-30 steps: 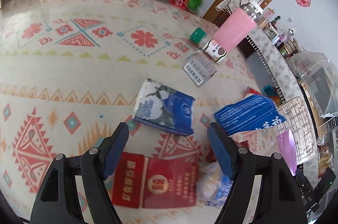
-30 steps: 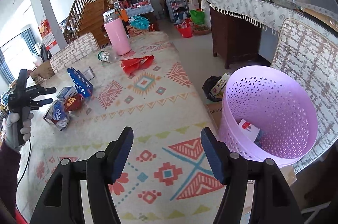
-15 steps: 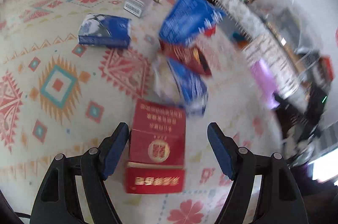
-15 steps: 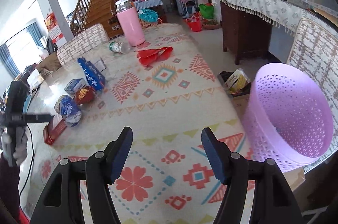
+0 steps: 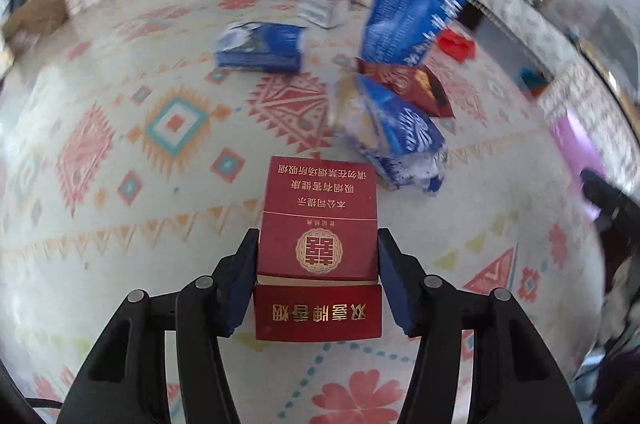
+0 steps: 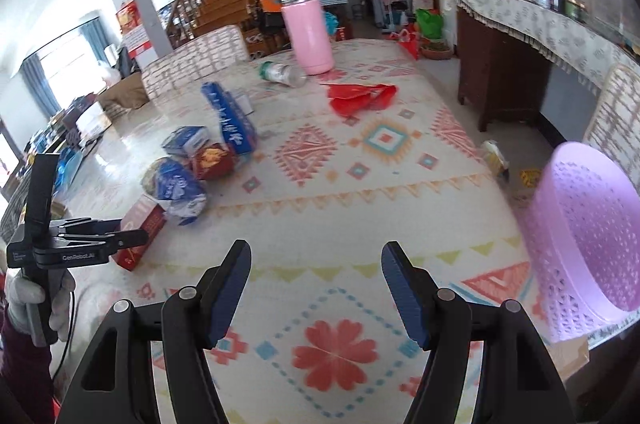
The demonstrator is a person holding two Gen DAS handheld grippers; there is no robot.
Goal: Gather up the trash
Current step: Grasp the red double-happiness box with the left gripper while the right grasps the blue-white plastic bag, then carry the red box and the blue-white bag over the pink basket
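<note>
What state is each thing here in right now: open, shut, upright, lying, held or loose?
Left gripper: closed around the red carton.
Red carton: flat on the table, flap open.
Right gripper: open, empty.
Pink bottle: upright, lid on.
Clear bottle: lying down, capped.
Purple basket: tilted, mouth open.

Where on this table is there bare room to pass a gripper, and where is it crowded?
Free: the cloth between the right gripper, the red wrapper and the basket. Crowded: the packet cluster just beyond the red box.

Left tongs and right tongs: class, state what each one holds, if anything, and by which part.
The left tongs grip the red cigarette carton across its two long sides, near its near end. The right tongs hold nothing.
</note>
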